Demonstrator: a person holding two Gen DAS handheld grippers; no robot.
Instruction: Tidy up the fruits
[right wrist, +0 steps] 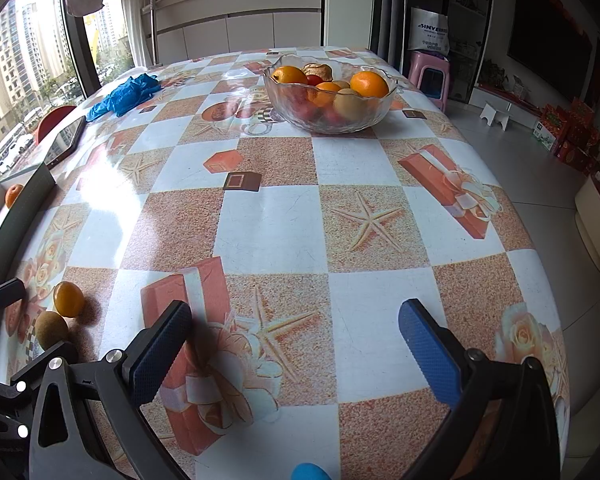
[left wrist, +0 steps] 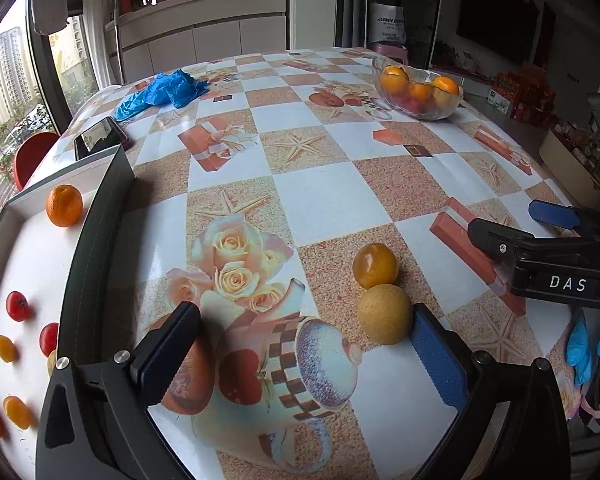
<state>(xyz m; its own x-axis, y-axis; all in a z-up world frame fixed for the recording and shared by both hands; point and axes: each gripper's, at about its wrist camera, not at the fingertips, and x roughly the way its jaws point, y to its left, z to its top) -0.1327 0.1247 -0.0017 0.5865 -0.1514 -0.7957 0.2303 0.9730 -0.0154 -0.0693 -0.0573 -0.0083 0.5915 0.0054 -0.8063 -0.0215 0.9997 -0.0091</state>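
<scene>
Through the left wrist I see my left gripper [left wrist: 306,354] spread wide, holding nothing; several fruits lie in the tray [left wrist: 100,216] at left, while a brown pear [left wrist: 384,314] touches its right pad and a yellow fruit [left wrist: 375,266] sits just beyond. Through the right wrist, my right gripper [right wrist: 296,354] is open and empty; the far glass bowl [right wrist: 330,94] is well filled with fruit, so much sorting remains.

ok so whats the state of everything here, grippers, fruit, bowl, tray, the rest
left gripper: open, nothing between the pads
right gripper: open, holding nothing
brown fruit: loose on the table, against the left gripper's blue pad
yellow-orange fruit: on the table, touching the brown fruit
glass bowl: upright, holding fruit
white tray: partly filled with small fruits
phone: flat, screen dark
</scene>
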